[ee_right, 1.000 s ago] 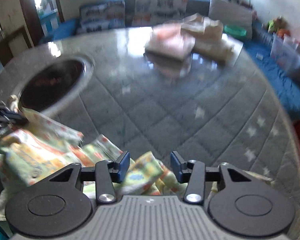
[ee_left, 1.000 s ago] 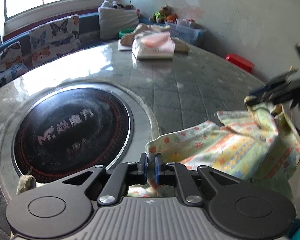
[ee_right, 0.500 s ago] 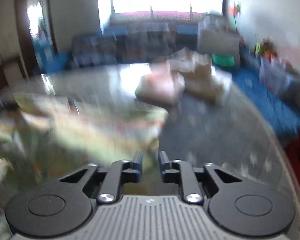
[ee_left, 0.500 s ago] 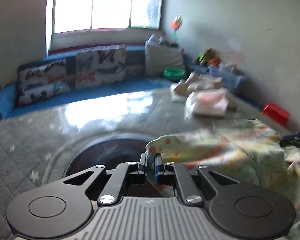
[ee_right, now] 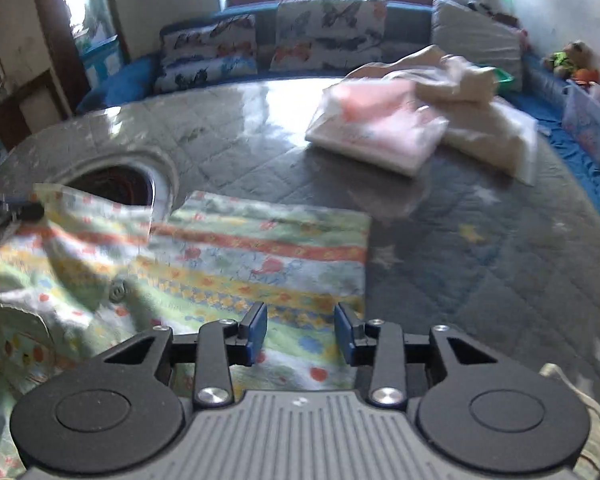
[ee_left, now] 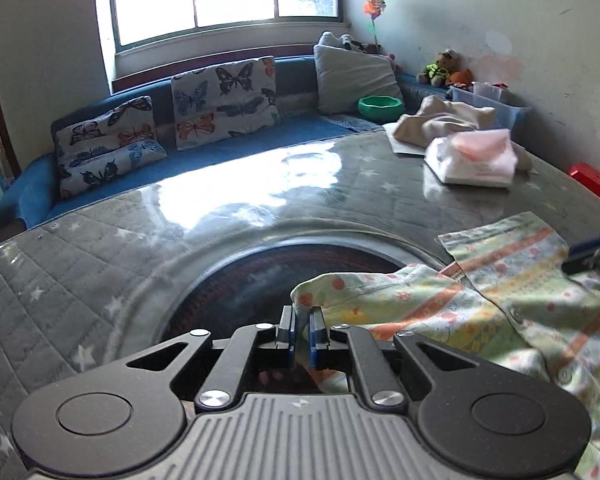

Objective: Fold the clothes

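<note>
A small patterned garment in pale green with orange, yellow and blue stripes lies partly spread on the grey quilted table. It also shows in the left wrist view. My left gripper is shut on a corner of the garment and holds it raised above the dark round plate. My right gripper is open, just above the garment's near edge, holding nothing. The right gripper's tips show at the right edge of the left wrist view.
A folded pink and white garment and a cream pile lie at the table's far side. A dark round inset plate sits at the left. A sofa with butterfly cushions and a green bowl stand behind.
Both grippers swung the garment up and forward, then it dropped spread on the table. My right gripper closed on the cloth and has now opened and let go. My left gripper kept its hold.
</note>
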`<state>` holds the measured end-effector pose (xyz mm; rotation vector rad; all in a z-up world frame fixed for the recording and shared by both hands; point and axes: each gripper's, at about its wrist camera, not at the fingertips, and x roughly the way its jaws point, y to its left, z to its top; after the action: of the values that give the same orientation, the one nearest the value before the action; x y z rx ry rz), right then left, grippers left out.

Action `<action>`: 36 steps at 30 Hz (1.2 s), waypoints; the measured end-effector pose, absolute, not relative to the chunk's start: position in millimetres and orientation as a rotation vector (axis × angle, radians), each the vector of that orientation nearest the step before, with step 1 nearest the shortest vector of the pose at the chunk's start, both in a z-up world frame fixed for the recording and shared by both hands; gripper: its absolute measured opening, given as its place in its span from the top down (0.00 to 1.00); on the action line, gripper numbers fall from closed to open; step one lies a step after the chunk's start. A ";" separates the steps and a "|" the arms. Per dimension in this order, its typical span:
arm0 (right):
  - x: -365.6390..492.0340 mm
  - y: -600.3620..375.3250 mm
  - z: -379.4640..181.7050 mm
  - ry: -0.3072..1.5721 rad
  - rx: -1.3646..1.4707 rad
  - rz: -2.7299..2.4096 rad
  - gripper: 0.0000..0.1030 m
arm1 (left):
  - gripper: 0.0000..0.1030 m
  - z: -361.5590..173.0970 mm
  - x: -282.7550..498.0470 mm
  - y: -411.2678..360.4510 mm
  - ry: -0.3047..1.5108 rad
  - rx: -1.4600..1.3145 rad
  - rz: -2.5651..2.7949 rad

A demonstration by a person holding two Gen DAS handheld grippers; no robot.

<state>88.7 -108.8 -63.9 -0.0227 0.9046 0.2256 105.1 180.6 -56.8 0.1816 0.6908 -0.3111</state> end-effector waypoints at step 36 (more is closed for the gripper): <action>152.2 53.2 -78.9 0.826 -0.278 0.389 0.43 | 0.54 -58.0 25.2 316.6 0.847 0.212 -0.152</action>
<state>152.2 53.2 -78.9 -0.2782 0.8261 0.3895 25.2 316.6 -58.0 0.2116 0.8471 -0.1524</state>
